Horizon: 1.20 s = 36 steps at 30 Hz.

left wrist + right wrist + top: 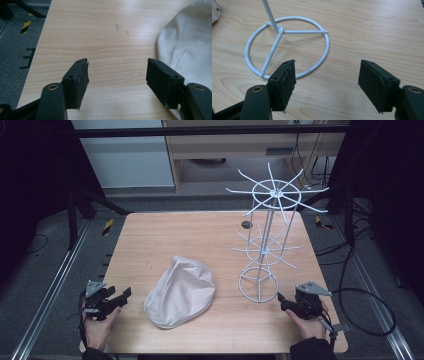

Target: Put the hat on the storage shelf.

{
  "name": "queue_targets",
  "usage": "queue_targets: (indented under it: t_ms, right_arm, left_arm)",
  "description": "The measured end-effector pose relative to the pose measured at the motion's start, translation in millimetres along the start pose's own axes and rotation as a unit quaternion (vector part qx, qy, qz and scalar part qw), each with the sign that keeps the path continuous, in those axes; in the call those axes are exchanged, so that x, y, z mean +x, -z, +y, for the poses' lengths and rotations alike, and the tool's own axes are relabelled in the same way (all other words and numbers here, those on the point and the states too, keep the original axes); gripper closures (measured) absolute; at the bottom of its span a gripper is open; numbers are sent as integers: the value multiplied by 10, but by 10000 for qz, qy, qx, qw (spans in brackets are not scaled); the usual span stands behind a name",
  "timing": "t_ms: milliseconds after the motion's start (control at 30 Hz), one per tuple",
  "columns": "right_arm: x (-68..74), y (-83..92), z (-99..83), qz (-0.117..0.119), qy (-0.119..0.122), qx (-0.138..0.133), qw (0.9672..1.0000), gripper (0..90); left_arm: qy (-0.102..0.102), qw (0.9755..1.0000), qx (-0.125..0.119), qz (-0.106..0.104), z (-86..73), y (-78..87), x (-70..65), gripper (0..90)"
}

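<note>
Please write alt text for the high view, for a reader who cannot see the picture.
A cream cloth cap lies on a wooden table, beside a white wire rack that stands upright to its right. At the near edge, a person holds the left hand-held gripper and the right hand-held gripper, both open and empty.

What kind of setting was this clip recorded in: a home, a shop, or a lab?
Most likely a lab or recording bench, not a home or shop. A bare wooden table sits inside a dark metal frame, with hazard-striped tape and loose cables on the grey floor, and only a white wire rack and a cap as props.
</note>
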State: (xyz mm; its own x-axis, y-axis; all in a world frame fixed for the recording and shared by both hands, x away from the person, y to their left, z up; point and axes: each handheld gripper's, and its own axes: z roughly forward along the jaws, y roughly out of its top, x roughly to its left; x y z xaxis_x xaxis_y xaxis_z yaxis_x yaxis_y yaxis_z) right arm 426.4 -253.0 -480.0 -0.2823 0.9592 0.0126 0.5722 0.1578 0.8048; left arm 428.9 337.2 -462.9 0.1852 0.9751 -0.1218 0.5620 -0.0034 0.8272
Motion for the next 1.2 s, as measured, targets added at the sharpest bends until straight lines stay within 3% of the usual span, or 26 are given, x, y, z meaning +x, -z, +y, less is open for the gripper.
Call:
queue_targets:
  t_ms: [233,333,400,567,600,833,1200]
  right_arm:
    - [0,48,-1,100,-67,-35,9999,365]
    - [52,52,4,139,24,2,9999,377]
    - [74,49,12,170,57,24,9998,376]
    - [117,30,2,221,56,109,9997,354]
    - [140,17,4,233,170,90,9995,347]
    - [221,13,24,243,238,-1,9994,331]
    - [197,50,1,80,204,-106,9997,380]
  left_arm:
    - [-200,9991,-151,-329,47,134,-145,432]
    - [-449,9977,-180,-470,96,191,-224,436]
    - [-472,9973,-186,-531,111,201,-246,433]
    - [-456,9972,-224,-540,133,216,-270,410]
    - [-451,9972,-249,-539,157,233,-285,402]
    - [-515,9960,-365,-635,284,269,-372,387]
    - [-800,9926,-387,-827,515,304,-607,353]
